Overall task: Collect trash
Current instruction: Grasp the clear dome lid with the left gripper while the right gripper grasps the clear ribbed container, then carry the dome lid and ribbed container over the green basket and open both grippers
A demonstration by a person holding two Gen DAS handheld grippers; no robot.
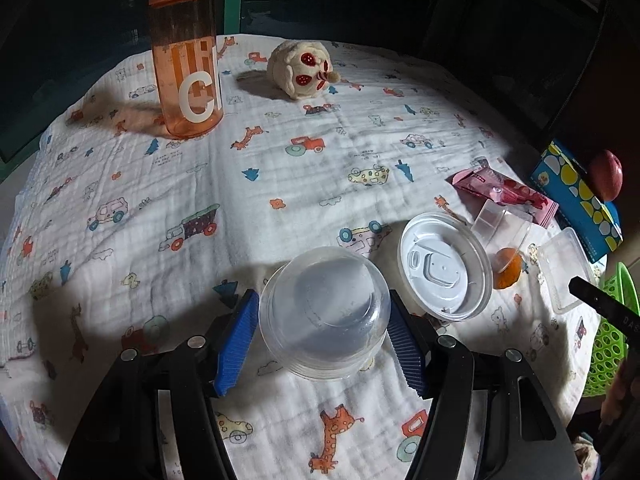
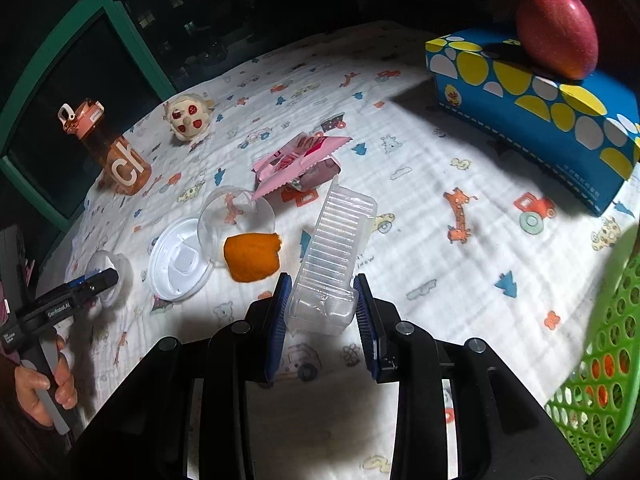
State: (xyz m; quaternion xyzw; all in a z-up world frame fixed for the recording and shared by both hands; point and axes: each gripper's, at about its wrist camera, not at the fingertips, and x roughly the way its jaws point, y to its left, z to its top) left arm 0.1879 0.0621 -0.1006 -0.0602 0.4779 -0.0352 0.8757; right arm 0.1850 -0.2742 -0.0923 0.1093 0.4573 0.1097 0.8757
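Observation:
My left gripper (image 1: 323,300) is shut on a clear plastic cup (image 1: 324,320), which lies mouth toward the camera between the blue pads just above the cloth. In the right wrist view my right gripper (image 2: 322,282) is shut on the near end of a clear ribbed plastic tray (image 2: 336,240) that tilts up and away from the jaws. Loose on the cloth between them lie a white lid (image 2: 180,260), an orange peel (image 2: 252,256), a clear dome cup (image 2: 236,216) and a pink wrapper (image 2: 300,160).
A green perforated basket (image 2: 600,360) stands at the table's right edge. A blue tissue box (image 2: 532,112) with a red apple (image 2: 558,28) on it sits at the back right. An orange bottle (image 1: 186,64) and a plush toy (image 1: 300,68) stand at the far side.

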